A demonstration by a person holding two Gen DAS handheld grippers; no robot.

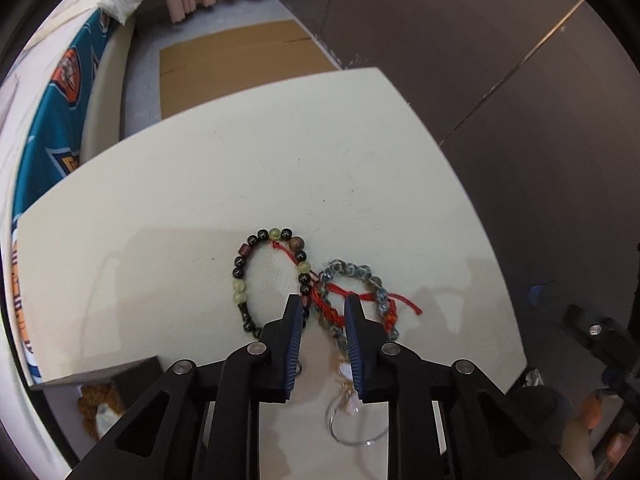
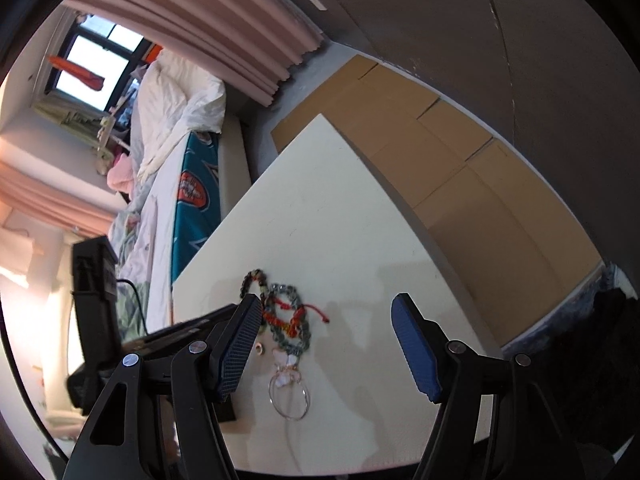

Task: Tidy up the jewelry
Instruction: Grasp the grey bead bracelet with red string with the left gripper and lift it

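On the cream table lie a dark bead bracelet, a grey bead bracelet with red braided cord touching it, and a thin clear bangle with a pale charm. My left gripper points down at the table, its blue pads a narrow gap apart, with the red braid between them; I see no pad pressing on it. In the right wrist view the same red-and-grey bracelet and bangle lie between the wide-apart fingers of my right gripper, which is open, holds nothing and hangs above them.
A small metal ring lies beside the bracelets. A dark box stands at the table's near left corner. Flat cardboard covers the floor beyond the table, a bed is to the left and a dark wall to the right.
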